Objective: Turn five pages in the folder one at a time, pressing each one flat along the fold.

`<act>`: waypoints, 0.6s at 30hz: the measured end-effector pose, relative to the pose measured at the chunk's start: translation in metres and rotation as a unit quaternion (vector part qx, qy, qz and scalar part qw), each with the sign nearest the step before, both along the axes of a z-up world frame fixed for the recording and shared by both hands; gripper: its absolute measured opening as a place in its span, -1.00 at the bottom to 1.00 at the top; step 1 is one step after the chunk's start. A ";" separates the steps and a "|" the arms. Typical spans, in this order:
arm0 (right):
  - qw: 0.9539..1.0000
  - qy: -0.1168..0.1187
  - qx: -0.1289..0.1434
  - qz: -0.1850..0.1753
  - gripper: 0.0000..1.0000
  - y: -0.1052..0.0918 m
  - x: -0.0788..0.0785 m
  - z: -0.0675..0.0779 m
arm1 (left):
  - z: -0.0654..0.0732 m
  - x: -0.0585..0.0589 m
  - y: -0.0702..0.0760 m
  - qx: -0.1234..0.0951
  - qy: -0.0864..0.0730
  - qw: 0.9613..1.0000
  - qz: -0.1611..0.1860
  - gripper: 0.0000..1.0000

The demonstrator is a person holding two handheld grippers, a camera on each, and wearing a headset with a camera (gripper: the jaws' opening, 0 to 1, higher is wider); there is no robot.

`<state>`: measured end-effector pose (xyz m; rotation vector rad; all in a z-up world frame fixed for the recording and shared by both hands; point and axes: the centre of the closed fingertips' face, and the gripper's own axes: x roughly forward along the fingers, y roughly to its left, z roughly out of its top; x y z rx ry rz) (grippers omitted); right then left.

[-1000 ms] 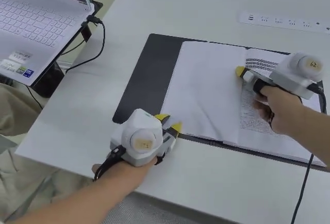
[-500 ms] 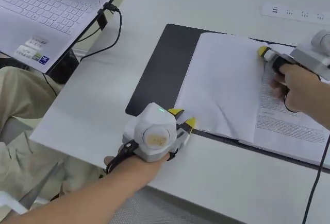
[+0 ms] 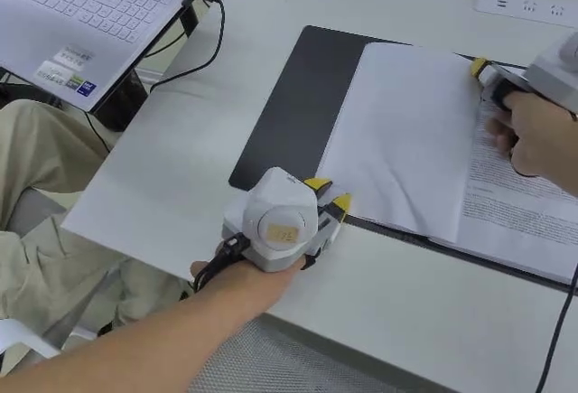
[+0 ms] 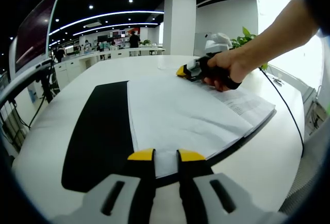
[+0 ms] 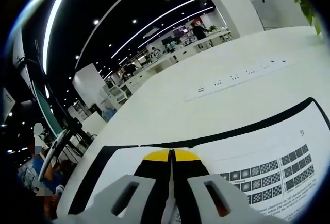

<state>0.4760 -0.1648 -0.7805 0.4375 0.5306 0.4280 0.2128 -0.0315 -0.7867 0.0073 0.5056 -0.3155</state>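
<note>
The black folder [image 3: 293,117] lies open on the white table. A blank turned page [image 3: 406,131] lies over its left half, and a printed page [image 3: 515,199] over the right. My right gripper [image 3: 477,69] is shut with nothing in it. Its yellow tips rest on the fold near the folder's far edge, between the blank sheet and the printed page [image 5: 268,172]. My left gripper [image 3: 330,194] sits at the folder's front edge. Its jaws [image 4: 166,155] stand a little open over the near corner of the blank page [image 4: 180,110], holding nothing. The right gripper [image 4: 181,71] also shows beyond, in a hand.
An open white laptop [image 3: 90,14] stands at the far left with a black cable [image 3: 203,32] running toward the folder. A white power strip [image 3: 528,4] lies beyond the folder's far edge. A person's trousered legs show below the table's left edge.
My right gripper has slid along the fold toward the folder's far edge. The left gripper has stayed at the front edge. The head camera has shifted, so the whole scene has moved in the picture.
</note>
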 end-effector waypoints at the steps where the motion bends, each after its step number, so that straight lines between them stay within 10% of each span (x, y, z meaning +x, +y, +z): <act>1: 1.000 0.001 0.000 0.000 -1.00 0.000 -0.001 0.000 | 0.000 0.000 0.000 0.000 0.000 1.000 0.000 -0.70; 18: 1.000 0.009 0.012 0.019 -1.00 0.001 -0.027 0.000 | -0.002 0.000 0.000 0.003 -0.003 1.000 0.000 -0.71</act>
